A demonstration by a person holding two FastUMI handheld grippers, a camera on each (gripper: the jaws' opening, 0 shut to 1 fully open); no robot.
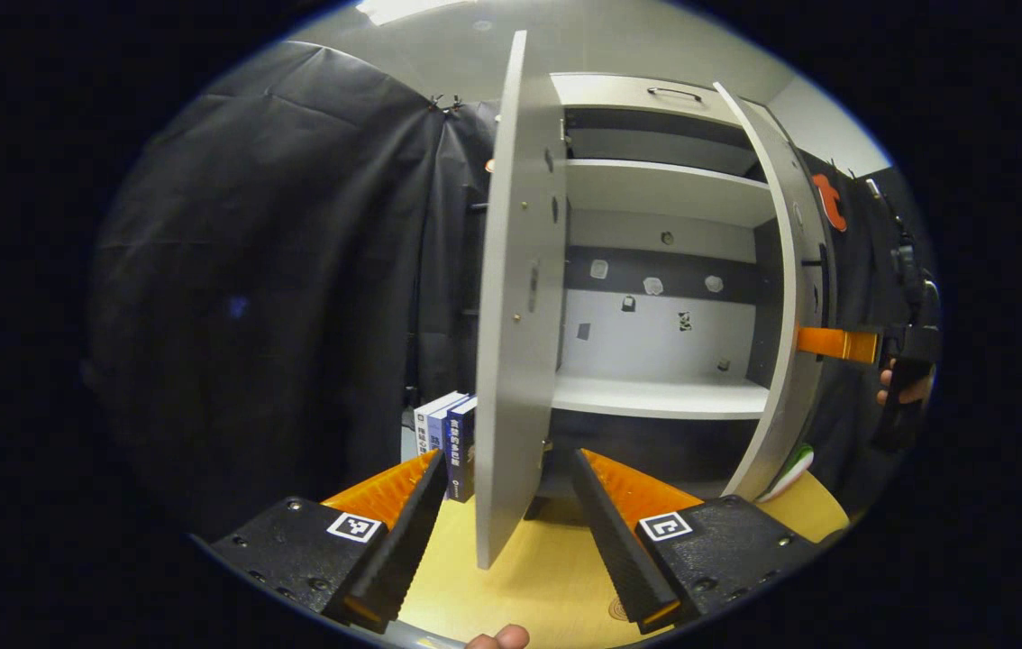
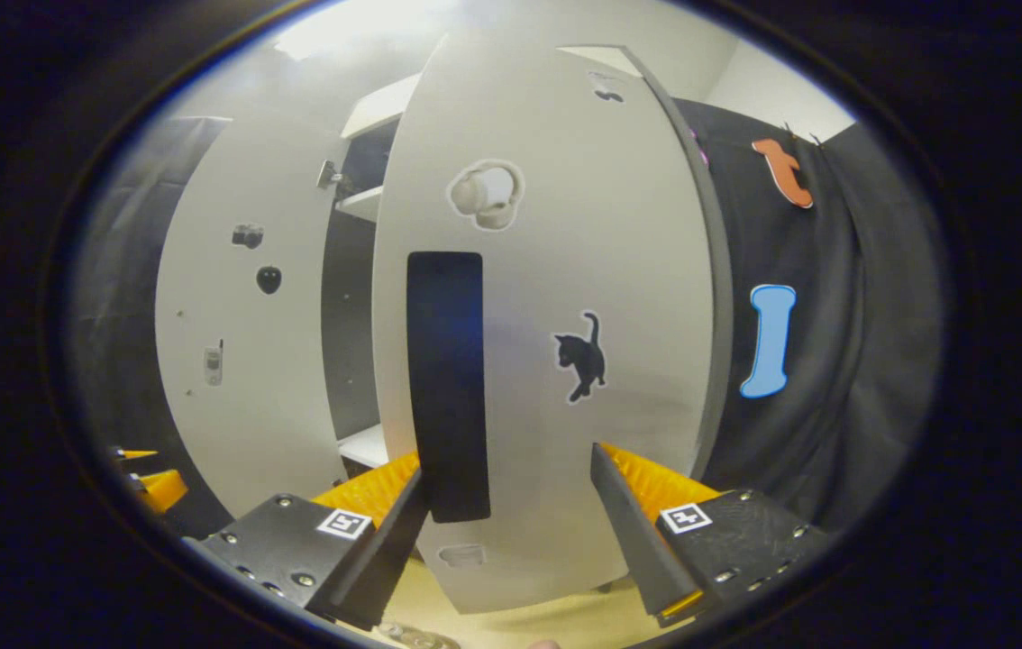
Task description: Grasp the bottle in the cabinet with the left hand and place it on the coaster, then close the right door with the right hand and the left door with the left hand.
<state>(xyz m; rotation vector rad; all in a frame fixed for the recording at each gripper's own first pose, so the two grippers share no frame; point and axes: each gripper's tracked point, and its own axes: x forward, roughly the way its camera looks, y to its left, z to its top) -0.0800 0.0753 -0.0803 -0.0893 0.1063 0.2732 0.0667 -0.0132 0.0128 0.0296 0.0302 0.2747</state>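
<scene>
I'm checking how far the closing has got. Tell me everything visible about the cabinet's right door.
The pale grey flat-panel right door looks like smooth laminate. It stands upright, partly swung, not yet shut. Its front carries a tall black vertical handle and stickers, including a black cat. The right gripper is open, its fingers either side of the lower handle; contact is unclear. In the left gripper view it shows nearly edge-on.

A few books (image 1: 450, 442) stand upright on the light wooden surface (image 1: 529, 577), close against the black cloth (image 1: 295, 270) of the booth wall. Behind and above, a pale wall (image 1: 822, 122) meets the ceiling, where a bright light (image 1: 403, 7) glows. In the right gripper view the same cloth (image 2: 844, 361) hangs in folds at the right.
</scene>
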